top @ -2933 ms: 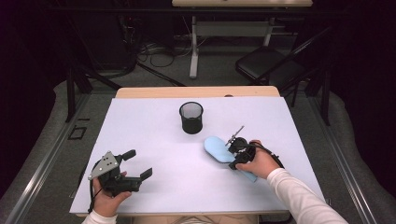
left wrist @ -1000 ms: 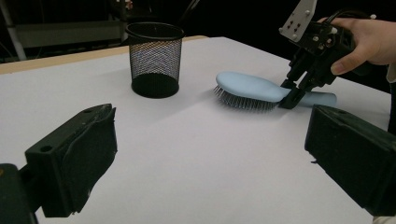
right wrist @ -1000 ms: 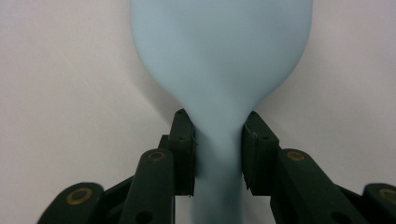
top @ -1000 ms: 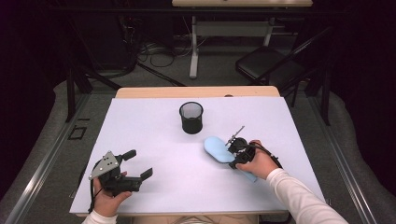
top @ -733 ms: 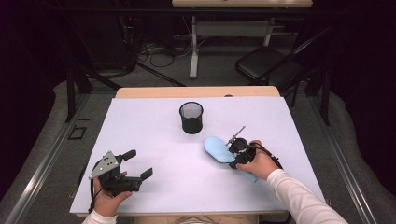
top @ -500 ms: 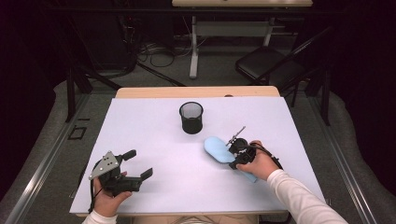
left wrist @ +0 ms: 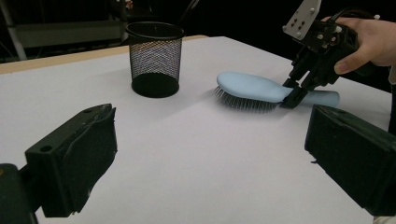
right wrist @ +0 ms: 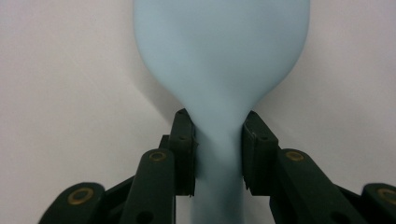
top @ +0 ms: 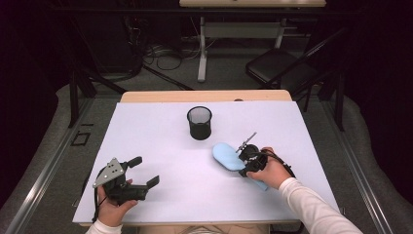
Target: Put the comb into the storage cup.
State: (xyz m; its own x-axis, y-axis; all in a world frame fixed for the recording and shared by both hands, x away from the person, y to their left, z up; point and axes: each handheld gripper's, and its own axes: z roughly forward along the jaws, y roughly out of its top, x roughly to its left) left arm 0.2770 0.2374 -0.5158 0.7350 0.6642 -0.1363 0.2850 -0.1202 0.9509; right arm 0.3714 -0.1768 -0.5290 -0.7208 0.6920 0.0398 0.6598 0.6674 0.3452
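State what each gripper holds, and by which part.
The right gripper is shut on the light blue hairbrush at the narrow neck where handle meets head; the brush lies bristles down on the table. The left gripper is open, holding nothing.

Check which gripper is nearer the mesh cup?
Right. The right gripper is clamped on the hairbrush just beside the mesh cup; the left gripper sits open, farther off near the table's front.
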